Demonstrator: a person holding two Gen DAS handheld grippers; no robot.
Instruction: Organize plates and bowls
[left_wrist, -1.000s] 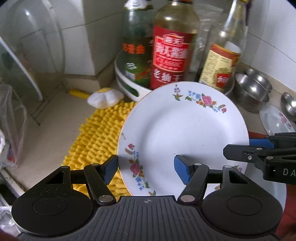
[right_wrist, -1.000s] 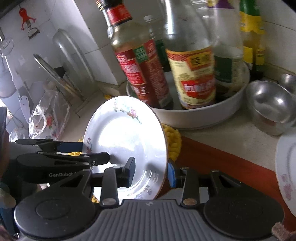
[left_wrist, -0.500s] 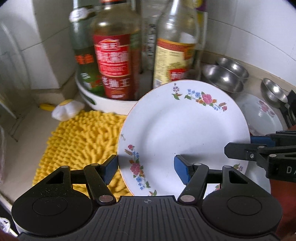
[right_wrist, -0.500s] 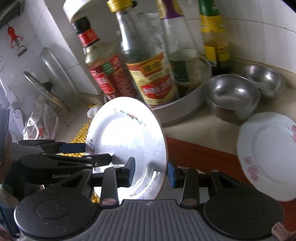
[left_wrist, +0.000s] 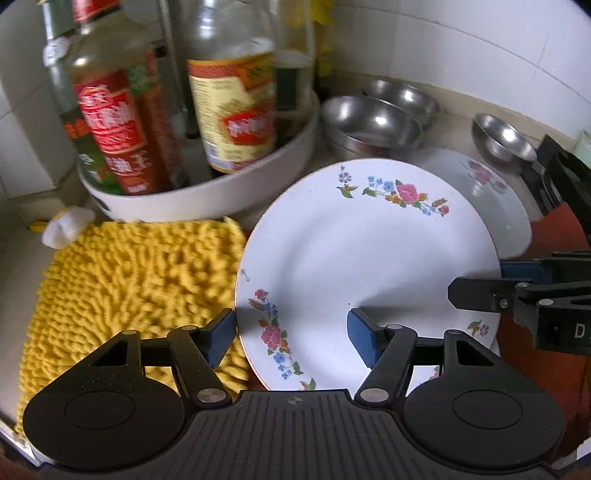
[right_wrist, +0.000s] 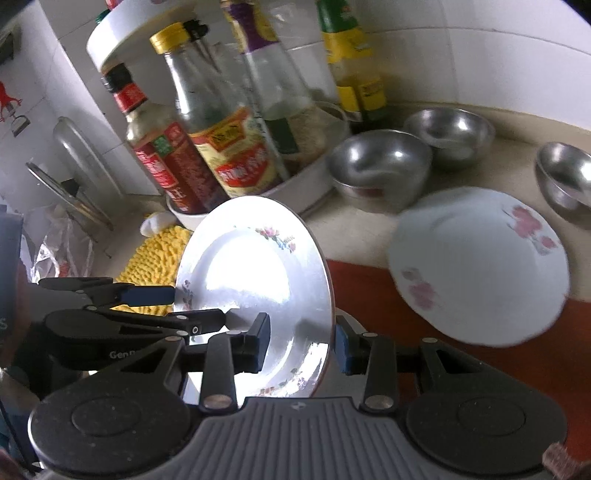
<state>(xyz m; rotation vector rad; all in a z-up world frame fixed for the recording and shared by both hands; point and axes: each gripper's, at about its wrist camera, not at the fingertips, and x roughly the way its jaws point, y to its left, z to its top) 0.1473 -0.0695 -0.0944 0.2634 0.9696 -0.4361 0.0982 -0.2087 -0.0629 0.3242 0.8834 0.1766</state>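
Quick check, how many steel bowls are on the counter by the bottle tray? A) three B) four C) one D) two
A: the right wrist view shows three steel bowls, one beside the tray, one behind it, one at far right.

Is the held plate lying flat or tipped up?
Tipped up. The plate stands nearly on edge between both grippers, its face turned sideways, above the red mat.
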